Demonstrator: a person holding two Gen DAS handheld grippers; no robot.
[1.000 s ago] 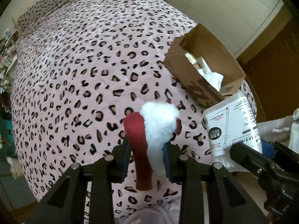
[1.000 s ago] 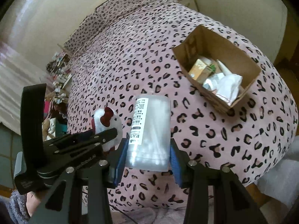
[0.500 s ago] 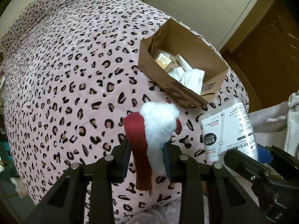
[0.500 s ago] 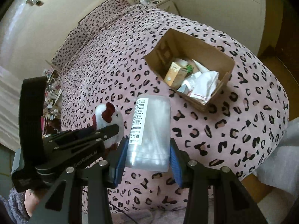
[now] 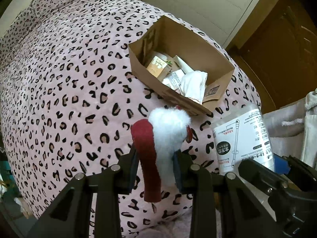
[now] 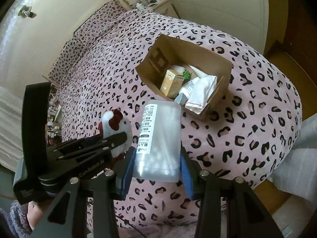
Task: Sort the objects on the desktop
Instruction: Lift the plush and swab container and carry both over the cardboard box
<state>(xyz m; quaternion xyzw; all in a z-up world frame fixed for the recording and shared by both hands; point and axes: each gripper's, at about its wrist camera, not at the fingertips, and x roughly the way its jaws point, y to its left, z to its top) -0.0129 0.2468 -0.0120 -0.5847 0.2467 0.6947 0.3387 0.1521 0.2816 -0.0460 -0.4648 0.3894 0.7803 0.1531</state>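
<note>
My left gripper (image 5: 155, 170) is shut on a white plush toy with red parts (image 5: 164, 136), held in the air above the bed. It also shows in the right wrist view (image 6: 115, 127). My right gripper (image 6: 156, 168) is shut on a clear plastic tub of cotton swabs (image 6: 158, 140), also seen in the left wrist view (image 5: 243, 140). An open cardboard box (image 5: 198, 41) with several packets and a white cloth lies on the bed ahead of both grippers; it also shows in the right wrist view (image 6: 198, 49).
The bed is covered by a pink leopard-print blanket (image 5: 59, 79). A bedside table with small items (image 6: 150, 0) stands at the bed's far end. A dark wooden door (image 5: 287, 39) is to the right. Pale cloth (image 5: 297, 123) lies right of the bed.
Both grippers have risen and tilted down with their loads, so the box's inside shows more fully and sits nearer the centre of each view. Grips are unchanged.
</note>
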